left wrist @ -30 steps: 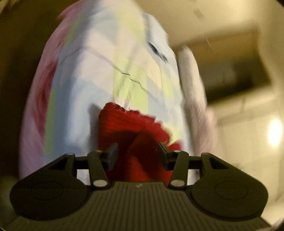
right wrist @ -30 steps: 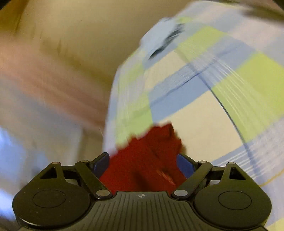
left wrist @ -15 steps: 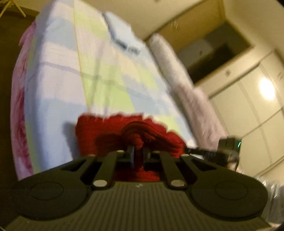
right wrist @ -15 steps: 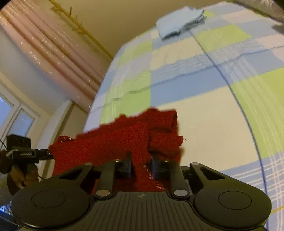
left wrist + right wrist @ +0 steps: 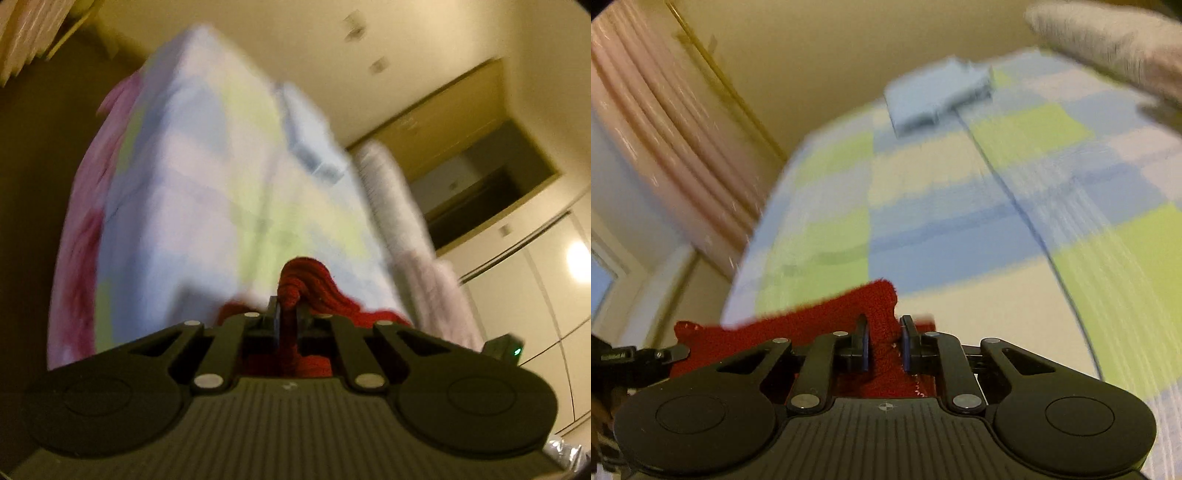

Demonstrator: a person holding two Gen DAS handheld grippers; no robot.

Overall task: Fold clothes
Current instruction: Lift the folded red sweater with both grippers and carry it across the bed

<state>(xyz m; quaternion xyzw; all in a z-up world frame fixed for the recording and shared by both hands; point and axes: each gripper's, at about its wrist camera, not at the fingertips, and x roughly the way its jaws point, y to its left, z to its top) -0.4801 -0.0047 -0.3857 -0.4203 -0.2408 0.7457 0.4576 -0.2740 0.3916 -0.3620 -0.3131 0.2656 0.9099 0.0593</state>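
Both black two-finger grippers are clamped on the same red knitted garment (image 5: 314, 284), which lies at the near edge of a bed covered by a checked sheet of pale blue, green and cream squares (image 5: 960, 206). In the left wrist view the left gripper (image 5: 287, 314) has its jaws drawn almost together on a bunched ridge of the red knit that stands up between them, and the rest of the cloth trails to the right. That view alone shows a pink blanket edge (image 5: 79, 266) hanging down the bed's left side, a white fluffy bolster (image 5: 391, 195) along the right side, and pale wardrobe doors (image 5: 524, 295) beyond. In the right wrist view the right gripper (image 5: 884, 343) pinches a thicker fold of the knit between blue-lined pads, the garment spreading leftward towards the other tool. Only here appear pink pleated curtains (image 5: 653, 129). A folded light-blue cloth (image 5: 934, 99) lies far up the bed.
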